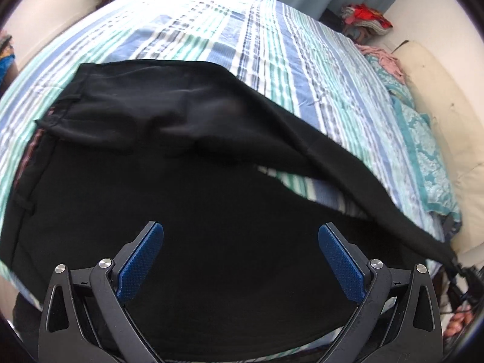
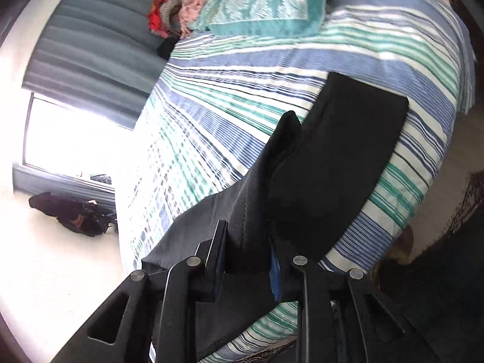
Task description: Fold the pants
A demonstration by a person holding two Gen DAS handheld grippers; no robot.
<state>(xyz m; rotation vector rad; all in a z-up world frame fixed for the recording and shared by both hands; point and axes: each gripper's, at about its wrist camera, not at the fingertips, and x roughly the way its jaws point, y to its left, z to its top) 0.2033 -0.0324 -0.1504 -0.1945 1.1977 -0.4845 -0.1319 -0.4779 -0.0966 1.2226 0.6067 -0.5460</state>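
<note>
One pair of black woven pants (image 1: 157,115) lies on one blue, green and white striped bedspread (image 1: 242,36), filling the left wrist view from nine to six o'clock. One leg is drawn taut toward four o'clock. The left gripper (image 1: 240,260) hangs spread above the cloth. The right gripper (image 2: 246,257) pinches a bunched fold of pants. One teal patterned pillow (image 2: 266,0) sits at twelve o'clock.

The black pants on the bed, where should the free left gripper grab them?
Grip the waistband corner of the pants, coming from above: its edge lies exposed on the striped bedsheet, while the leg end is already in the right gripper.
</note>
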